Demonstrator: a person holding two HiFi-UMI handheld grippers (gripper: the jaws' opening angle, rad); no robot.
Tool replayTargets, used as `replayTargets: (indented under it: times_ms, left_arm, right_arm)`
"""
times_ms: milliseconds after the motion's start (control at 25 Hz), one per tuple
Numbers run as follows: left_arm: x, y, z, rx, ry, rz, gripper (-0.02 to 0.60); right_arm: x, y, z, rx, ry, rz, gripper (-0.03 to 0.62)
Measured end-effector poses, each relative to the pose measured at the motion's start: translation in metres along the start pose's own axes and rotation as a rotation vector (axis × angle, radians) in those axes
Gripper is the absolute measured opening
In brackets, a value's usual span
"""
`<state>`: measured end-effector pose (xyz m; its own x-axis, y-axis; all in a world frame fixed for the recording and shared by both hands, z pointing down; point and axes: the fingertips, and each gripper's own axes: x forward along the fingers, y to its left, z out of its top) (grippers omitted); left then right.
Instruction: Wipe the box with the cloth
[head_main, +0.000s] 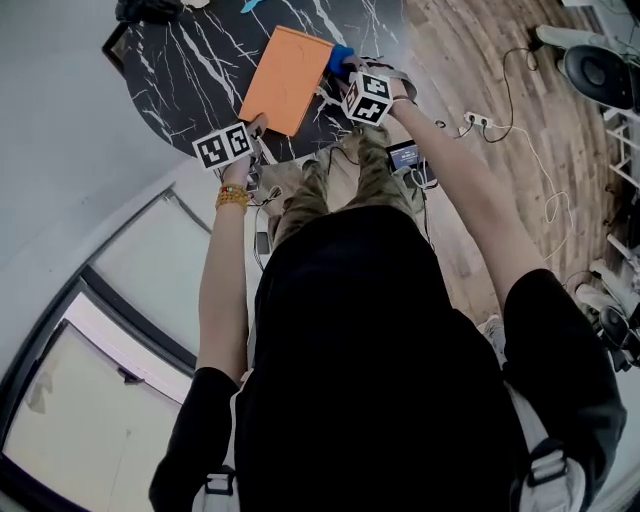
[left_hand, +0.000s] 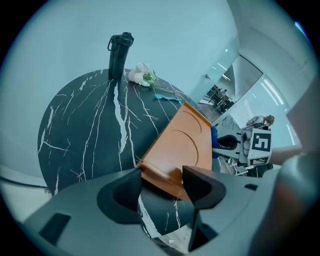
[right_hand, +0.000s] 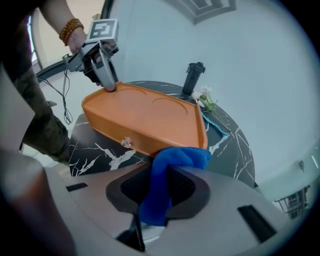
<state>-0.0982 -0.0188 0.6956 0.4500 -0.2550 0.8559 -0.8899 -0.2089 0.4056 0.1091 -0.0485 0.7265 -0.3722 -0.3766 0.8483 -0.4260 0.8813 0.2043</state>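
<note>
Head view: box (head_main: 287, 78) lies lengthwise away; right gripper (right_hand: 157, 189) clamps cloth (right_hand: 177, 159), left gripper (left_hand: 162, 181) gapes.

Orange box (head_main: 286, 80), blue cloth (right_hand: 170, 165), black white-veined table (head_main: 190, 70)

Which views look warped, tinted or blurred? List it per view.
Head view: evenly lit and sharp, with the floor planks bowed near the edge. Left gripper view: heavy fisheye, black corners, bluish cast, box in focus. Right gripper view: same fisheye; the cloth up close looks slightly soft.
</note>
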Motion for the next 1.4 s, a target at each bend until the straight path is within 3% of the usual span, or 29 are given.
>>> replayTargets:
  times_ms: [280, 440, 520, 680, 760, 880, 1040, 1160, 1400]
  left_arm:
    - [0.000, 0.000, -0.002, -0.017, -0.019, -0.019, 0.253]
    - [-0.001, -0.003, -0.002, -0.011, -0.027, -0.048, 0.253]
    - [-0.005, -0.006, -0.003, 0.049, -0.018, -0.058, 0.253]
    - [-0.023, -0.016, -0.006, 0.245, -0.007, -0.037, 0.253]
    - [-0.028, -0.019, -0.006, 0.286, -0.013, -0.044, 0.253]
    - [-0.028, -0.016, -0.002, 0.287, -0.021, -0.061, 0.243]
    - [-0.027, -0.018, 0.002, 0.341, -0.026, -0.119, 0.220]
    - [-0.029, -0.015, 0.004, 0.375, -0.024, -0.135, 0.216]
    - [-0.025, -0.032, 0.010, 0.439, -0.033, -0.166, 0.215]
  right_arm:
    - [-0.001, 0.052, 0.016, -0.230, -0.020, 0.093, 0.075]
    - [-0.004, 0.061, 0.017, -0.248, -0.022, 0.114, 0.074]
    - [-0.015, 0.051, 0.019, -0.137, -0.041, 0.101, 0.075]
    - [-0.056, 0.038, 0.023, 0.338, -0.103, -0.013, 0.075]
    - [-0.059, 0.064, 0.020, 0.434, -0.071, -0.031, 0.075]
    - [-0.033, 0.106, 0.025, 0.375, -0.004, 0.000, 0.075]
    - [-0.003, 0.099, 0.032, 0.364, 0.051, -0.036, 0.075]
    - [0.008, 0.101, 0.045, 0.247, 0.080, -0.023, 0.075]
    - [0.011, 0.129, 0.071, 0.179, 0.057, -0.034, 0.075]
